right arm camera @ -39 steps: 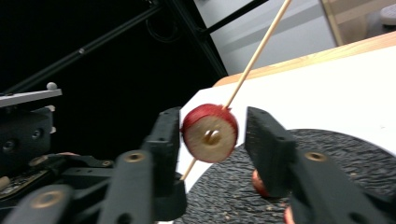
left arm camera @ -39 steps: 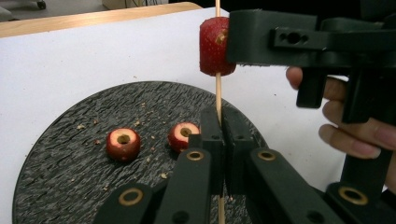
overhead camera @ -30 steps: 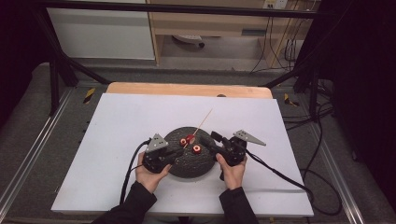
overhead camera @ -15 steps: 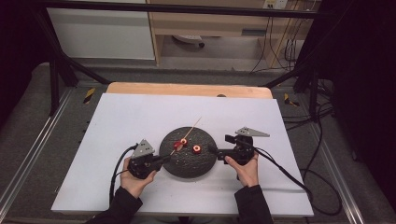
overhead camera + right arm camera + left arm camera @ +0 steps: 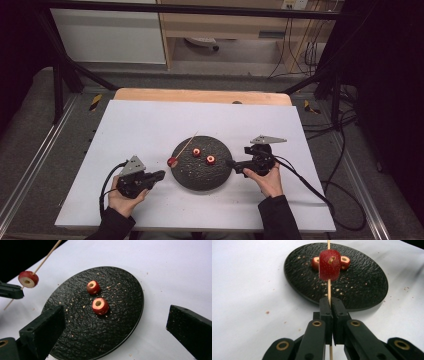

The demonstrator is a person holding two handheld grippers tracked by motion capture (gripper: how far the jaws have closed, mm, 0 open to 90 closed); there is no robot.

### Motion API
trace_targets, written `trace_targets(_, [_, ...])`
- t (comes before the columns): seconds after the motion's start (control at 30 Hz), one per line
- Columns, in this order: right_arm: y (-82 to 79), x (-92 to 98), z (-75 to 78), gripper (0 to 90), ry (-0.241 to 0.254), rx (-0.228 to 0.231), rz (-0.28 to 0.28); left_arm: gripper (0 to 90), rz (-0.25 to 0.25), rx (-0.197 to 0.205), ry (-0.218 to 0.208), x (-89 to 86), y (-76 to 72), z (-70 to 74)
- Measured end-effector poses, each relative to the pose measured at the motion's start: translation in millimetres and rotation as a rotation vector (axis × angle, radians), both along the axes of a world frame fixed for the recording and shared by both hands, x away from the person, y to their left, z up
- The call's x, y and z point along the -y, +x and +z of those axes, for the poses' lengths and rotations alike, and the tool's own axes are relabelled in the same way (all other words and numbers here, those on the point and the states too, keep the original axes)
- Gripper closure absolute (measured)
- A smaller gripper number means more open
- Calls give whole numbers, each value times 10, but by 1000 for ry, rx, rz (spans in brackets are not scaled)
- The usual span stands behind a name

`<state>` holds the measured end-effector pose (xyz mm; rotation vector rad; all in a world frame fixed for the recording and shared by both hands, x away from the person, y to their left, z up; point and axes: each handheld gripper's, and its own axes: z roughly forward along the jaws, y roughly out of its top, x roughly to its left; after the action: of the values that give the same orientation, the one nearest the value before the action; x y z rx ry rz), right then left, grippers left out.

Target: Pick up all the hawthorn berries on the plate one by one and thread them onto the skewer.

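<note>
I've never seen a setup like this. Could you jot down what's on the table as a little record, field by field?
Surface: white table top
Plate: round black plate, speckled with crumbs
On plate: two cored red fruit pieces
Skewer: thin wooden skewer carrying one red fruit piece
Left hand-held gripper: jaws shut on the skewer, left of the plate
Right hand-held gripper: jaws wide open, holding nothing, at the plate's right edge

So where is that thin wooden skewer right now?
The thin wooden skewer is clamped in the left gripper, carrying one red fruit piece, off the round black plate's left edge in the high view.
</note>
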<state>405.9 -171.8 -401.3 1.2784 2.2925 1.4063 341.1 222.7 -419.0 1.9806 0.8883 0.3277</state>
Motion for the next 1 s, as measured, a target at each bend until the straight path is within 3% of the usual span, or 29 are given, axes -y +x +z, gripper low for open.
trace_targets(0.43, [135,-242,150,56,-143,-44,72,879,14,-10,5,-265,-73,-63])
trace_targets(1.0, [403,-668,149,190,-300,-130,152,879,20,-20,17,-334,-105,-102])
